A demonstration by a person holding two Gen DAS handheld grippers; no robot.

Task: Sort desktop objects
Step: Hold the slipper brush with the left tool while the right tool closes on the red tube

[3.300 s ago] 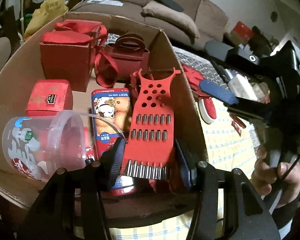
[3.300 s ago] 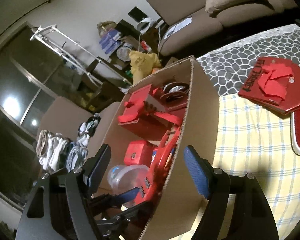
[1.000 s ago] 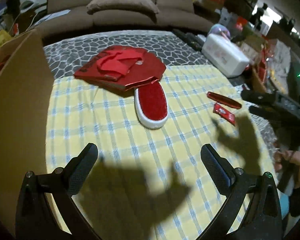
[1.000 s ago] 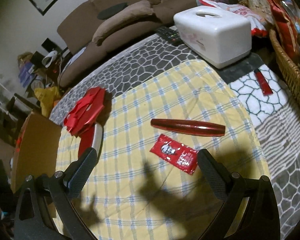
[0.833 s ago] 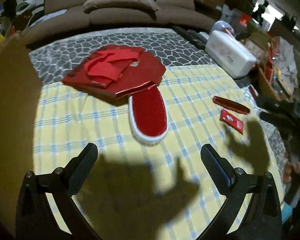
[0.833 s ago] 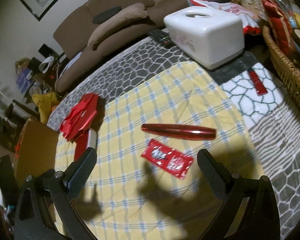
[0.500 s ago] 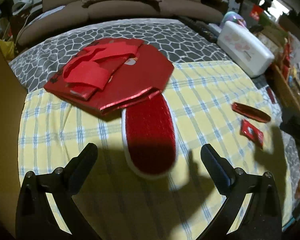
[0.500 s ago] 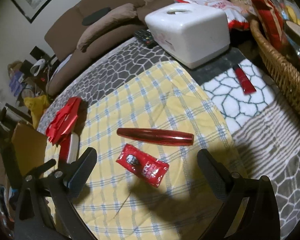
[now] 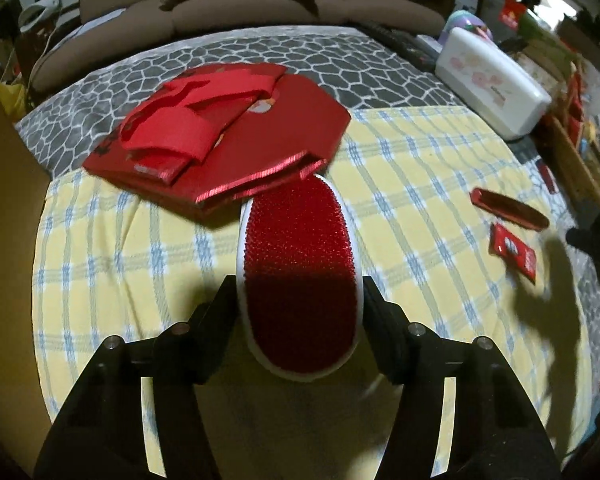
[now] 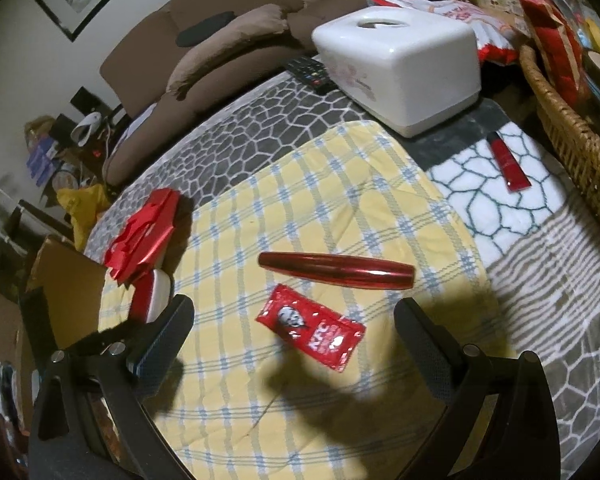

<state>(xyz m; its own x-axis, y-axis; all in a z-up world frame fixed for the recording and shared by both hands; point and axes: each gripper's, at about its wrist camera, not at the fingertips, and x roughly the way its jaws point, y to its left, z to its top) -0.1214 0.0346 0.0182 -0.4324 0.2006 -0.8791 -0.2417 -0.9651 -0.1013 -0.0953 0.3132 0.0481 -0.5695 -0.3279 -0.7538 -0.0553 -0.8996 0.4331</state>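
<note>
**Ana:** On the yellow-and-blue checked cloth (image 9: 100, 264), near its left edge, what does the left wrist view give you?

**Ben:** The left gripper (image 9: 300, 300) has just been closing, and its black pads now sit against both long sides of the oval red-bristled brush with a white rim (image 9: 298, 264), so it is grasping that brush. The brush's far tip tucks under the near corner of the flat red foil gift bag with folded red ribbon handles (image 9: 236, 132).

**Ana:** The right wrist view shows that brush (image 10: 152, 296) only edge-on, beside the open brown cardboard box (image 10: 70, 292) standing at the cloth's left edge. You cannot judge the grip from there.

**Ben:** And the right gripper (image 10: 296, 324)?

**Ana:** Released, jaws spread wide, nothing between the pads. It hangs over the red ketchup sachet with white print (image 10: 310, 328), which lies just beside the glossy dark red spindle-shaped case (image 10: 336, 270), near the cloth's right edge.

**Ben:** My view catches both at its right margin, small: sachet (image 9: 514, 252), case (image 9: 508, 208).

**Ana:** Only mine shows the hole on top of the white plastic tissue box (image 10: 400, 60), the black remote (image 10: 310, 72) touching it, and a small red tube (image 10: 508, 162) on the patterned cover past the cloth's far right corner, next to a wicker basket (image 10: 572, 128).
</note>
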